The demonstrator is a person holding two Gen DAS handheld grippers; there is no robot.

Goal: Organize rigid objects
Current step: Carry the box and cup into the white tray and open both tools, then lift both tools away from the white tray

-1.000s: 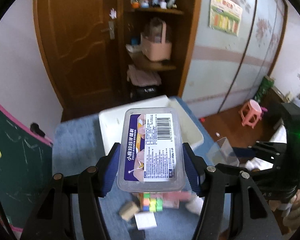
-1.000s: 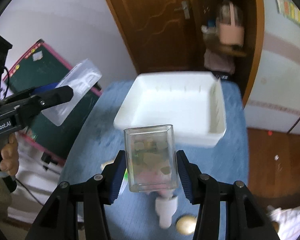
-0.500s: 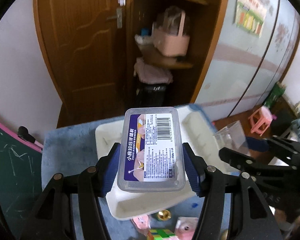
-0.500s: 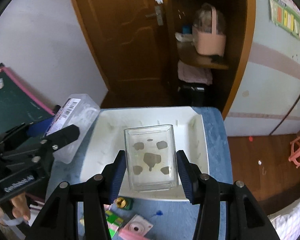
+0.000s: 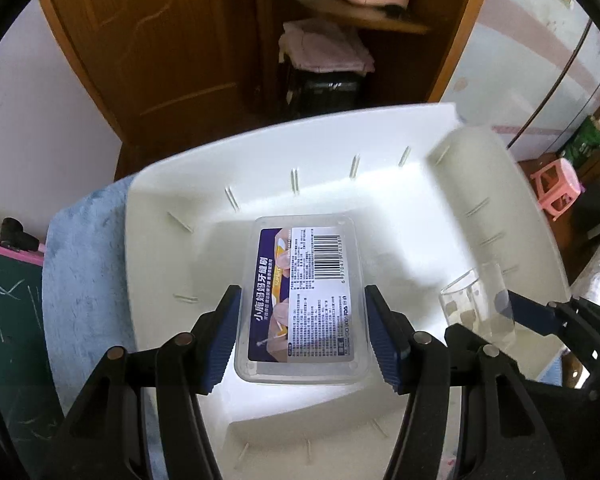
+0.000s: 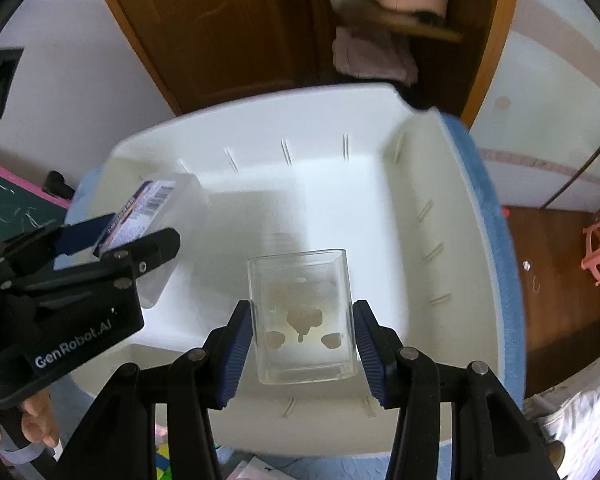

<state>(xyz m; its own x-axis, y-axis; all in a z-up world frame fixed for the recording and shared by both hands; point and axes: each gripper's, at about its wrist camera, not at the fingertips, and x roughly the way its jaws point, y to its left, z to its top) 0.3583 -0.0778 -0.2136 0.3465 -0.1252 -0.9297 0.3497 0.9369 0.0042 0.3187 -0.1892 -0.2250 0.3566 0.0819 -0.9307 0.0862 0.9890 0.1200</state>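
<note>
Pink stool (image 5: 558, 188) flanks the bin (image 5: 168, 184); only the right view catches fingers (image 6: 36, 426).

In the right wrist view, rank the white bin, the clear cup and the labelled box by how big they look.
1. white bin, plainly the largest.
2. clear cup and labelled box: unsure; the cup sits nearer the camera, and the left gripper partly hides the box.

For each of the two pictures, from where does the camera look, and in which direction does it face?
Left wrist: sits on the left gripper, faces steeply down into the white bin; shows its fingers clamping the labelled box.
Right wrist: sits on the right gripper, faces down into the bin; shows its fingers clamping the clear container, plus a hand.
Shared: bin, both containers, each other's gripper.
</note>
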